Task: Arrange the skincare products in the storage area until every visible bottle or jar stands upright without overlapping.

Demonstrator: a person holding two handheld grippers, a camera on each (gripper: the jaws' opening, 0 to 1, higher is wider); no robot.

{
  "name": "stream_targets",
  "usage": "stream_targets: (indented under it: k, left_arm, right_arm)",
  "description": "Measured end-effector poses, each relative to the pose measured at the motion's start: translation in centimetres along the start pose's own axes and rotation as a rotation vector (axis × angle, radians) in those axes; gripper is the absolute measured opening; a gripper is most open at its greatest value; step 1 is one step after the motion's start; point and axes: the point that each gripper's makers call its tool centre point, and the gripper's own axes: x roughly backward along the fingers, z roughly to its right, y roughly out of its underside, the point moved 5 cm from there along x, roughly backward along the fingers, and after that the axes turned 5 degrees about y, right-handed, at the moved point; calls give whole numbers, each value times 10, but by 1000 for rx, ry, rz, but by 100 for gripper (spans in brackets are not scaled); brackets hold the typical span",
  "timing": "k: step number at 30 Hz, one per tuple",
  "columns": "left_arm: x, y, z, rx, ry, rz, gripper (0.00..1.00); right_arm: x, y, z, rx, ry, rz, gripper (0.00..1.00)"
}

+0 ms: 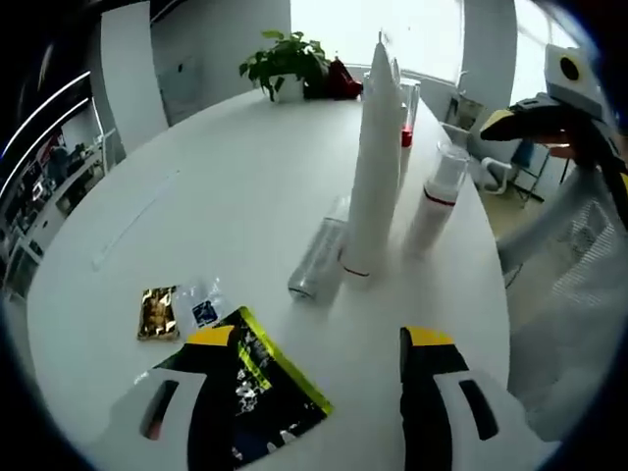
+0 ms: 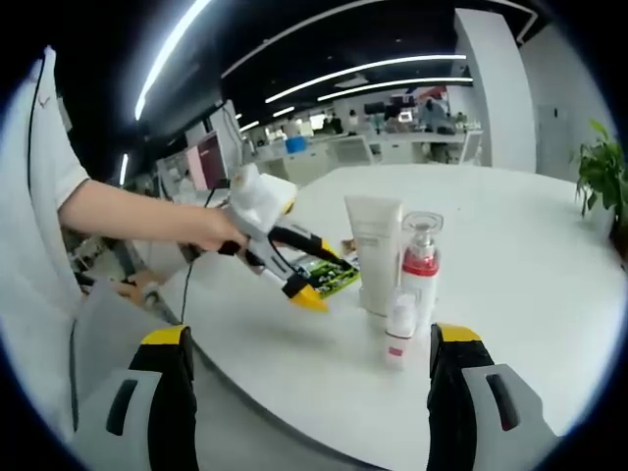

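A tall white tube (image 1: 368, 167) stands upright in the middle of the round white table (image 1: 196, 196). Against its base lies a clear bottle (image 1: 319, 257) on its side. To the right stands a small white bottle with a red band (image 1: 437, 196), and behind the tube a pump bottle with a red collar (image 1: 405, 113). My left gripper (image 1: 319, 343) hangs open above the table's near edge. From the other side I see the tube (image 2: 373, 250), the pump bottle (image 2: 420, 260) and the small bottle (image 2: 398, 334) close together. My right gripper (image 2: 312, 339) is open, short of them.
A black and green packet (image 1: 260, 383), a gold sachet (image 1: 158, 312) and a small blue sachet (image 1: 204, 312) lie near the left jaw. A potted plant (image 1: 285, 61) stands at the far edge. A person's hand holds the left gripper (image 2: 304, 292) over the green packet (image 2: 329, 275).
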Motion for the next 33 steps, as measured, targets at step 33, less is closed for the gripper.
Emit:
stream_targets:
  k: [33]
  left_arm:
    - [-58, -32, -14, -228, 117, -106, 37]
  right_arm:
    - [1, -1, 1, -31, 6, -8, 99]
